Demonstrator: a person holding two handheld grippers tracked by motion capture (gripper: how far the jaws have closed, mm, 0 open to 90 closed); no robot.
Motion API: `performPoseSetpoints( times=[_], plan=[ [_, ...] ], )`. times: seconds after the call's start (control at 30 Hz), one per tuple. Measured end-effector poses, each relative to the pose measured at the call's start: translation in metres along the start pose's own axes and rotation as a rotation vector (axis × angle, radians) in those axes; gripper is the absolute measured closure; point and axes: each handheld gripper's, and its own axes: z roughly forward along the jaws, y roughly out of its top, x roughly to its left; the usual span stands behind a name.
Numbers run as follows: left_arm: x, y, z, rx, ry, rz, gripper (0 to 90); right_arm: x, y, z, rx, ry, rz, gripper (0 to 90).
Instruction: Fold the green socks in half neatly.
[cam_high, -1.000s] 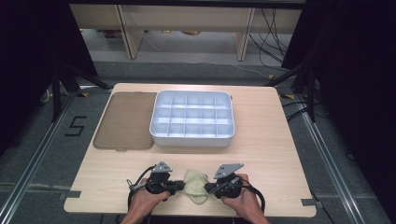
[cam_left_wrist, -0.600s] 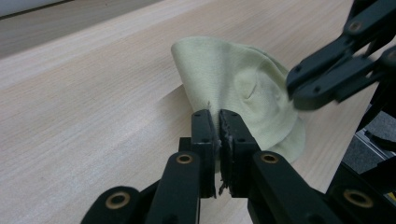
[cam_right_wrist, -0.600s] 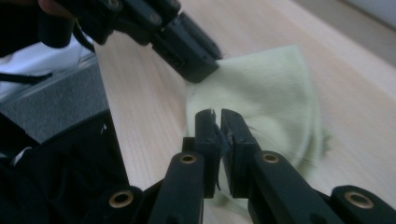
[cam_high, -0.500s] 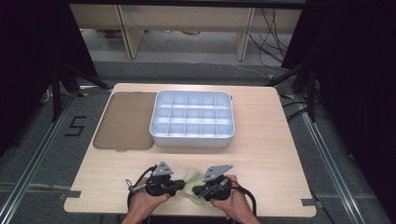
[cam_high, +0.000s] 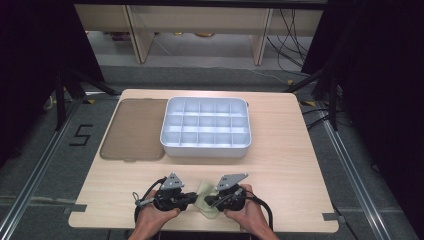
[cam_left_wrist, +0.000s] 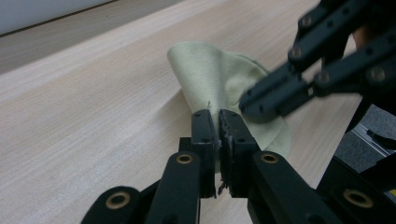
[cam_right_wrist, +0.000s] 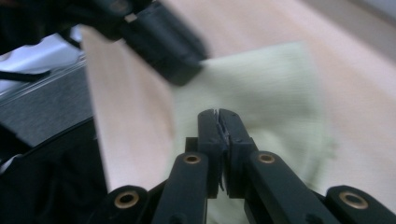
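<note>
Left gripper (cam_left_wrist: 218, 122) and right gripper (cam_right_wrist: 219, 122), jaws pressed together, each pinching the cloth (cam_left_wrist: 219, 79) on the table (cam_high: 280, 165).

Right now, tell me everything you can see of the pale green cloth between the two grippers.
The cloth is a small, thin piece of pale yellow-green woven fabric, plain and unmarked. It lies at the near edge of the wooden table, partly lifted and folded over itself into a loose curve. The left gripper is shut on one edge, and the right gripper is shut on another part. Its lower part rests on the table. It lies well apart from the white compartment tray.
</note>
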Motion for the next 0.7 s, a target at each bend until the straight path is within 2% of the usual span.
performPoseSetpoints(
  times=[0.1,0.17,0.2,0.23,0.27,0.3,0.33,0.37,0.4,0.43,0.47,0.5,0.6,0.63,0.67,0.7],
  plan=[
    [0.000,0.000,0.001,0.011,0.000,0.007,84.4,-0.006,0.001,-0.001,0.000,-0.014,0.025,88.5],
    [-0.002,0.000,0.002,0.005,0.001,0.008,84.4,-0.016,0.003,0.000,0.000,-0.051,0.029,88.5],
    [-0.002,0.000,0.001,0.015,0.005,0.029,84.4,-0.016,0.003,0.000,0.000,-0.051,0.029,88.5],
    [-0.005,0.000,0.002,0.002,0.010,0.002,84.5,-0.019,0.004,0.001,0.000,-0.065,0.030,88.5],
    [-0.003,0.001,0.000,0.015,0.005,0.034,84.5,-0.022,0.005,0.004,0.005,-0.073,0.014,88.5],
    [-0.003,0.001,0.000,0.014,0.004,0.037,84.5,-0.026,0.005,0.007,0.023,-0.088,0.033,89.0],
    [-0.006,0.001,0.001,0.000,0.011,0.029,84.5,-0.027,0.004,0.010,0.008,-0.093,0.038,89.3],
    [-0.005,0.001,0.001,0.016,0.008,0.051,84.5,-0.027,0.004,0.010,0.008,-0.093,0.038,89.3],
    [-0.007,0.001,0.002,0.001,0.014,0.025,84.5,-0.028,0.005,0.010,0.023,-0.089,0.041,89.4],
    [-0.006,0.001,0.001,0.019,0.017,0.058,84.5,-0.030,0.006,0.010,0.022,-0.095,0.034,89.4],
    [-0.006,0.001,0.001,0.018,0.016,0.053,84.5,-0.030,0.006,0.011,0.005,-0.104,0.037,89.3],
    [-0.006,0.001,0.001,0.018,0.015,0.062,84.5,-0.032,0.007,0.009,0.001,-0.125,0.034,89.0],
    [-0.007,0.001,0.000,0.008,0.020,0.039,84.5,-0.035,0.007,0.003,0.007,-0.135,0.034,88.6],
    [-0.006,0.001,-0.001,0.008,0.027,0.050,84.5,-0.036,0.007,0.002,-0.015,-0.140,0.046,88.5],
    [-0.005,0.001,-0.001,0.008,0.032,0.049,84.5,-0.036,0.008,-0.007,-0.018,-0.120,0.053,88.5],
    [-0.005,0.001,-0.002,0.002,0.021,0.052,84.5,-0.035,0.008,-0.011,-0.028,-0.117,0.053,88.3]
  ],
)
